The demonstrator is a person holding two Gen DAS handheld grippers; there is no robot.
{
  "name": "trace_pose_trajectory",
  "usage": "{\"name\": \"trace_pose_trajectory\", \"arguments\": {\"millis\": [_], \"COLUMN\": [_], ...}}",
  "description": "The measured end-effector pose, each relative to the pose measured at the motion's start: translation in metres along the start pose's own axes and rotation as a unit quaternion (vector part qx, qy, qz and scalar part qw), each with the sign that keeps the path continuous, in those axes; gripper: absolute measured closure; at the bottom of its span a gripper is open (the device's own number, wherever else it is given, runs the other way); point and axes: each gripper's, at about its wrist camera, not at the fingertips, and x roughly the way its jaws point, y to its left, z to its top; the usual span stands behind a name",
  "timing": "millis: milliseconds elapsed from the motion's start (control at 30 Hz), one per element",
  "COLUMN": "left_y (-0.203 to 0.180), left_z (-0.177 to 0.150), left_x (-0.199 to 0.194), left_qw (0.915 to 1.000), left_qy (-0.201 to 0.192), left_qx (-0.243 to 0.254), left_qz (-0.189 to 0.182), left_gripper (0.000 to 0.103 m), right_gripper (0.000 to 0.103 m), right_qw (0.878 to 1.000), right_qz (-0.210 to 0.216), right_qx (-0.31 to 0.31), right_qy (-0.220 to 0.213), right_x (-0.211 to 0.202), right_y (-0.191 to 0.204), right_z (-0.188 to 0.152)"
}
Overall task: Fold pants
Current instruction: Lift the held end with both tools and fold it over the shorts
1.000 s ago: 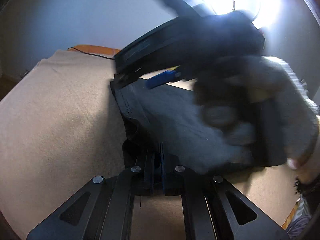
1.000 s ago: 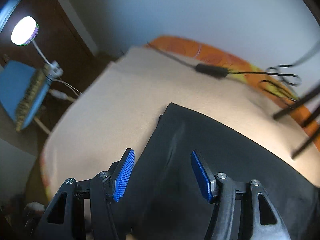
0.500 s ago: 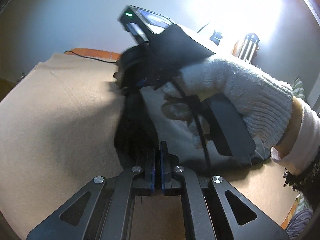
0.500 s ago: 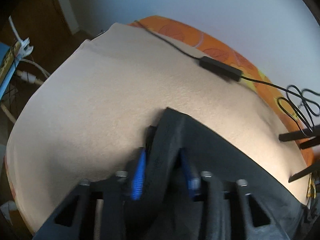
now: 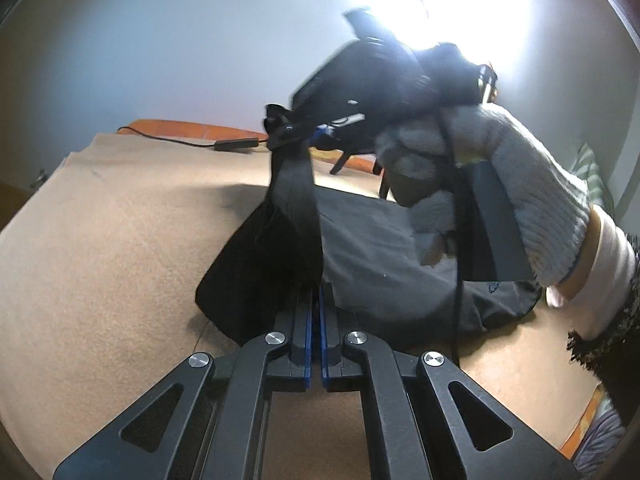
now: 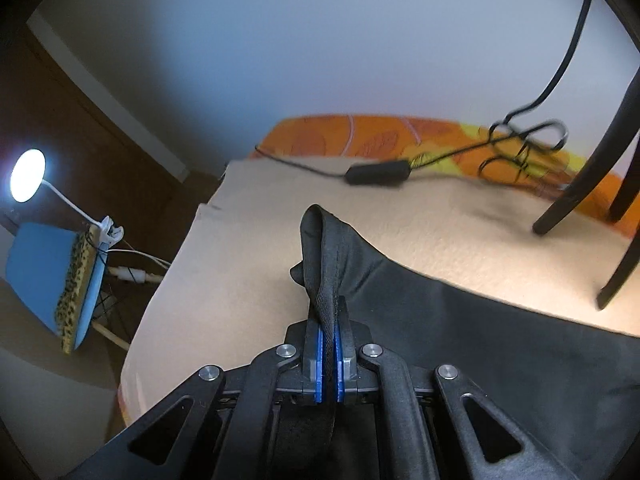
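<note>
Dark grey pants (image 5: 372,248) lie on a beige blanket (image 5: 112,240). My left gripper (image 5: 314,300) is shut on the near edge of the pants. In the left wrist view my right gripper (image 5: 304,136), held by a gloved hand (image 5: 520,184), is shut on a far corner of the pants and lifts it off the blanket, so the cloth hangs in a dark fold (image 5: 292,208). In the right wrist view my right gripper (image 6: 328,320) pinches the hem (image 6: 320,248) between its blue pads (image 6: 318,356); the rest of the pants (image 6: 500,344) spreads to the right.
A black cable with an adapter (image 6: 378,174) lies along the far edge of the blanket (image 6: 240,260), over an orange sheet (image 6: 360,136). Black tripod legs (image 6: 592,184) stand at the right. A lamp (image 6: 27,175) and a blue chair (image 6: 48,276) stand off the left edge.
My right gripper went from open above the pants to shut on their corner, then lifted it off the blanket. My left gripper stayed shut on the near edge.
</note>
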Motion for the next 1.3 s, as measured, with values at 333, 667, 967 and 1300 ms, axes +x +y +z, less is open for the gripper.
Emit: {"name": "trace_pose_trajectory", "arguments": {"millis": [333, 667, 967, 1300], "left_y": [0.03, 0.042, 0.043, 0.061], "left_z": [0.011, 0.01, 0.011, 0.022], "left_x": [0.027, 0.056, 0.054, -0.018], "left_qw": [0.9963, 0.9906, 0.9944, 0.9966], "left_qy": [0.051, 0.089, 0.072, -0.006], "left_qx": [-0.031, -0.039, -0.069, -0.072], "left_qz": [0.062, 0.096, 0.036, 0.04], "left_gripper": [0.053, 0.043, 0.099, 0.099], "right_gripper": [0.101, 0.101, 0.101, 0.101], "right_qw": [1.0, 0.999, 0.999, 0.998], "right_qz": [-0.017, -0.024, -0.024, -0.003], "right_qx": [-0.012, -0.033, -0.031, -0.047], "right_qy": [0.014, 0.01, 0.002, -0.031], "right_x": [0.014, 0.012, 0.005, -0.008], "right_y": [-0.002, 0.007, 0.009, 0.052], "right_z": [-0.007, -0.007, -0.006, 0.004]}}
